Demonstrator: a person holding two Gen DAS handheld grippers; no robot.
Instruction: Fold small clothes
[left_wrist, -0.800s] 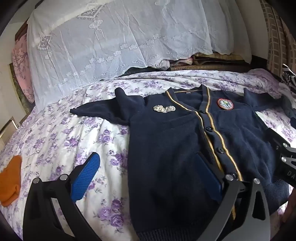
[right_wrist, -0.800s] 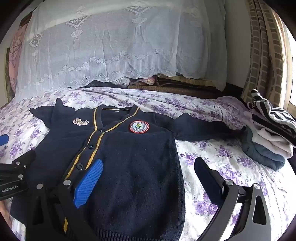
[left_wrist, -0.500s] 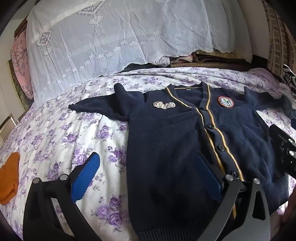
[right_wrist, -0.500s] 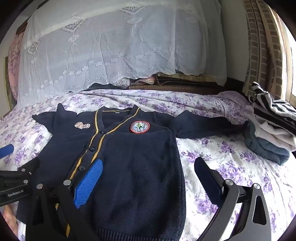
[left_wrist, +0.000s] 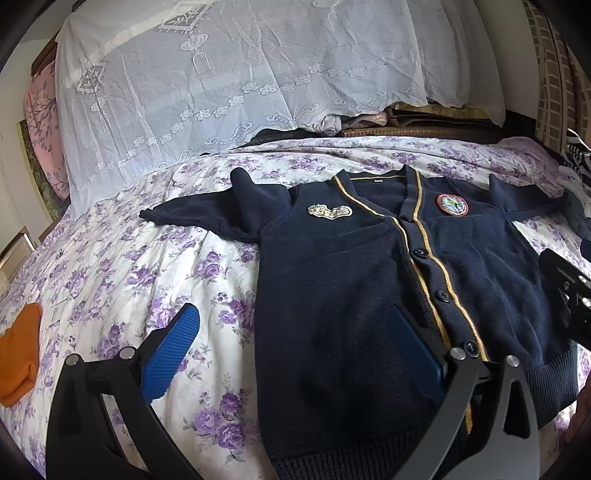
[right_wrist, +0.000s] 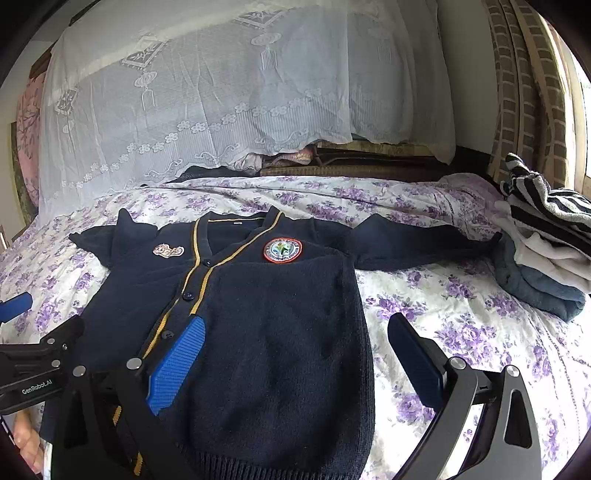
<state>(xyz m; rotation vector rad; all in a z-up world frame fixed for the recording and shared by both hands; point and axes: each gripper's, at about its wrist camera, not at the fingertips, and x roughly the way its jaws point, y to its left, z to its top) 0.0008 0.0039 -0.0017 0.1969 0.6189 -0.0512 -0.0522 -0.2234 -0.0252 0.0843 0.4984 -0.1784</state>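
**Lying Flat: Navy Cardigan Spread Across Floral Bed**

Lying face-up and buttoned, a small navy cardigan (left_wrist: 369, 295) with gold trim along its placket sits in the middle of a bedspread (left_wrist: 147, 266) printed with purple flowers, both sleeves stretched out sideways and the ribbed hem nearest the cameras. A round red-rimmed crest (right_wrist: 282, 250) marks one side of the chest and a pale badge (left_wrist: 330, 211) the other.

The left gripper (left_wrist: 295, 350) hangs low over the cardigan's hem corner with its blue-padded fingers spread wide, one above bare bedspread and the other above the knit, holding nothing. The right gripper (right_wrist: 295, 354) is likewise spread wide over the opposite hem corner, one finger above the placket side and the other above the bedspread just beside the garment's edge, also holding nothing.

A stack of folded clothes (right_wrist: 543, 258), topped by a black-and-white striped piece, rests near the tip of one sleeve. An orange cloth (left_wrist: 18, 350) lies well apart at the bed's other side. White lace fabric (right_wrist: 240, 92) drapes behind the bed.
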